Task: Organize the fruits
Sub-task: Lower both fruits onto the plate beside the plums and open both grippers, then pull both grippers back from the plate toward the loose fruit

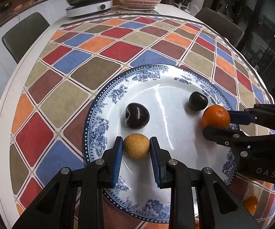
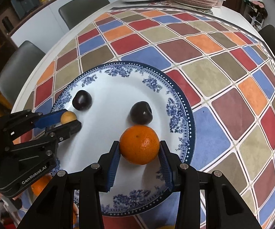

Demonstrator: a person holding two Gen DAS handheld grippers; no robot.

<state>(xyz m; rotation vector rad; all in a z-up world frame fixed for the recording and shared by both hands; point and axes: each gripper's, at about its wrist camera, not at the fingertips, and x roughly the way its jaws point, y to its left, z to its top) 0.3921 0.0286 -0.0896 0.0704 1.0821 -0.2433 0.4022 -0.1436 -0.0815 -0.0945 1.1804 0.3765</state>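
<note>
In the left wrist view, the left tongs point(image 1: 136, 148) at the bottom middle of the frame are squeezed tight on a small tan fruit point(image 1: 136, 148) over the blue and white plate point(image 1: 107, 103). Two dark plums point(image 1: 137, 115) point(image 1: 198, 101) sit on the plate above it. At the right edge, the right tongs point(image 1: 216, 121) grip an orange point(image 1: 215, 116). In the right wrist view, the right tongs point(image 2: 139, 150) at the bottom middle pinch the orange point(image 2: 139, 144) over the plate point(image 2: 183, 110). At the left, the left tongs point(image 2: 69, 119) hold the tan fruit point(image 2: 68, 116). The plate sits on the checkered worktop point(image 2: 204, 63).
</note>
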